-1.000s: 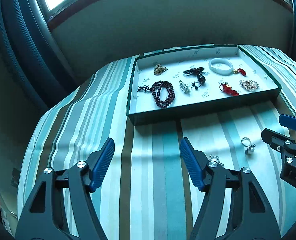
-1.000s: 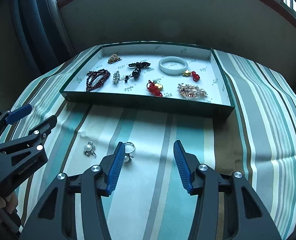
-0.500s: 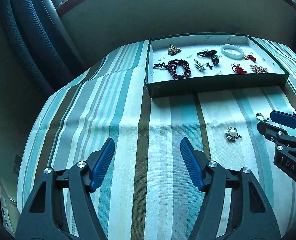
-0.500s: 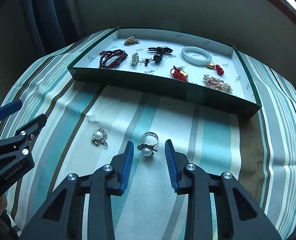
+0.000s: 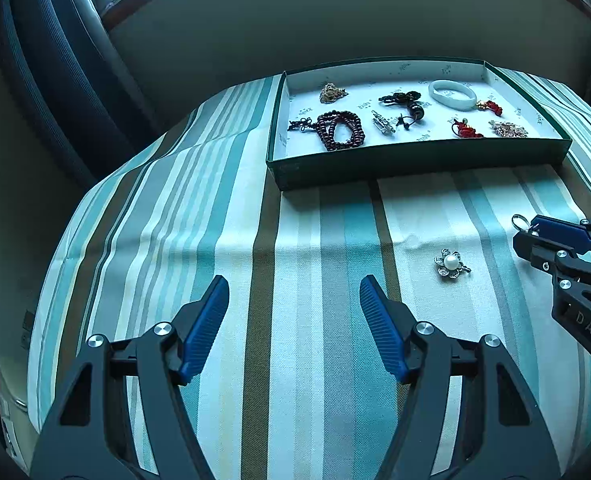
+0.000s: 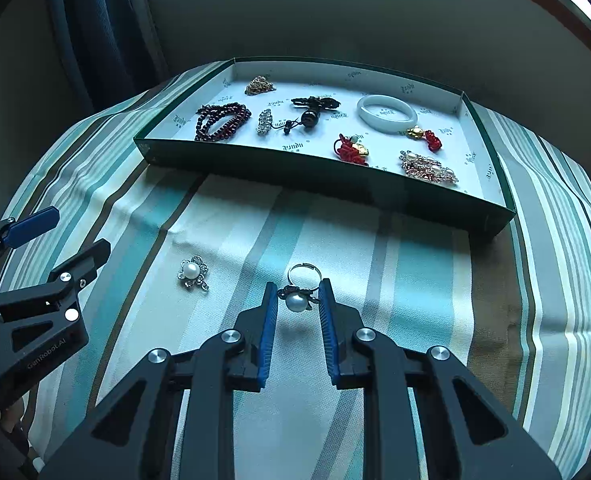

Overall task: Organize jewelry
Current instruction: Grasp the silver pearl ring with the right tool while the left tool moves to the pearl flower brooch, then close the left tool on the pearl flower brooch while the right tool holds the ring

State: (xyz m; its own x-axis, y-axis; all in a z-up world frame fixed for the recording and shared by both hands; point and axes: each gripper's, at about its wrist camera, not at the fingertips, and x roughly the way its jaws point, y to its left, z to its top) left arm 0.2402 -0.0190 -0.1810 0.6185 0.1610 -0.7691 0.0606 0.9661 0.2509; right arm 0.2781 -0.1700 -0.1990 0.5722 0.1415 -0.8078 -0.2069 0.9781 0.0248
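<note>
Down on the striped cloth of the bench (image 6: 435, 280) lies a pearl ring (image 6: 298, 294), its silver band toward the tray and its pearl toward the camera. The right tool (image 6: 295, 312) has its blue pads narrowed around the ring's head, one on each side; whether they already touch it is hard to tell. To the left, apart from it, a flower-shaped pearl brooch (image 6: 192, 271) rests flat. The left tool (image 5: 294, 312) hangs spread wide over bare cloth, holding nothing. Farther back, the green tray (image 6: 335, 168) holds a dark red bead bracelet (image 6: 221, 120), a white bangle (image 6: 386, 114) and smaller pieces. From the left wrist view, the ring is mostly hidden behind the right tool.
</note>
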